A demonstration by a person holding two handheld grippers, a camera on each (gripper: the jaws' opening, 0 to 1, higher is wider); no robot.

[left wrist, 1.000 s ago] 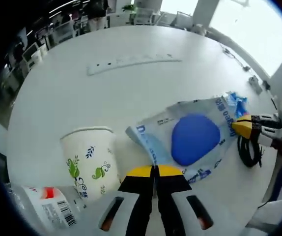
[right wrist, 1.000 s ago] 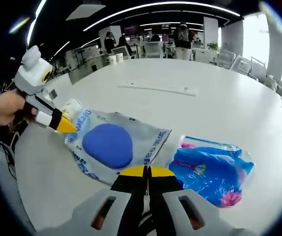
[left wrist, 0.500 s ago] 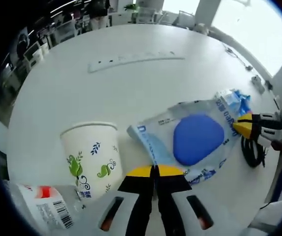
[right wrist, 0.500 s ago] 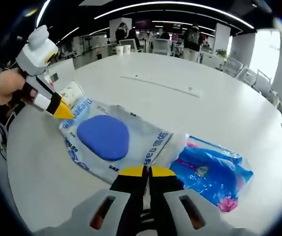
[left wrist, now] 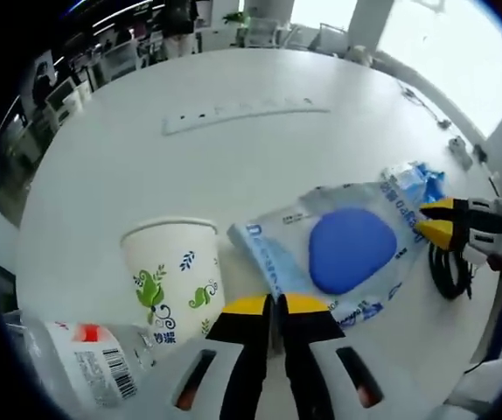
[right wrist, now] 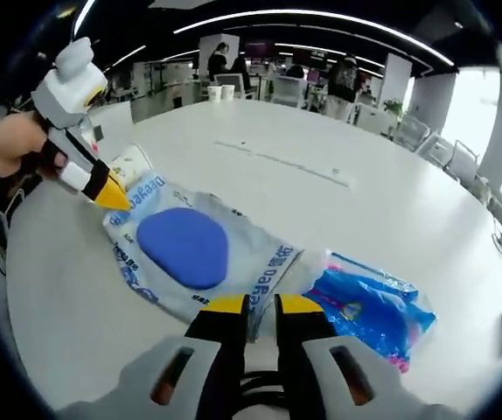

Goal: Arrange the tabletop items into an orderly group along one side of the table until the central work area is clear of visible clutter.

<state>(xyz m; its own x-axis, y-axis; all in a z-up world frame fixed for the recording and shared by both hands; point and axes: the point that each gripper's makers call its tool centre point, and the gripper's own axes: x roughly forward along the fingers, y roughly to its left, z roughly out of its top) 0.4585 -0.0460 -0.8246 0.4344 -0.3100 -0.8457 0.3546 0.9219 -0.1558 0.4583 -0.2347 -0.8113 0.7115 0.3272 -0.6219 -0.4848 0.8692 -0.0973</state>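
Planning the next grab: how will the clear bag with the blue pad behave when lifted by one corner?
The clear bag looks thin and wrinkled, so it will probably sag. Its blue pad likely slides toward the low end. The glossy film may slip.

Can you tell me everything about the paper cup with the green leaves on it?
The paper cup stands upright on the white table, open mouth up, with a rolled rim. It is cream-white paper printed with green and dark blue leaves and curls. Nothing can be seen inside it. In the left gripper view it sits just beside the left gripper, with a crinkly clear packet leaning close on its other side. The blue-and-white bag lies flat near it.
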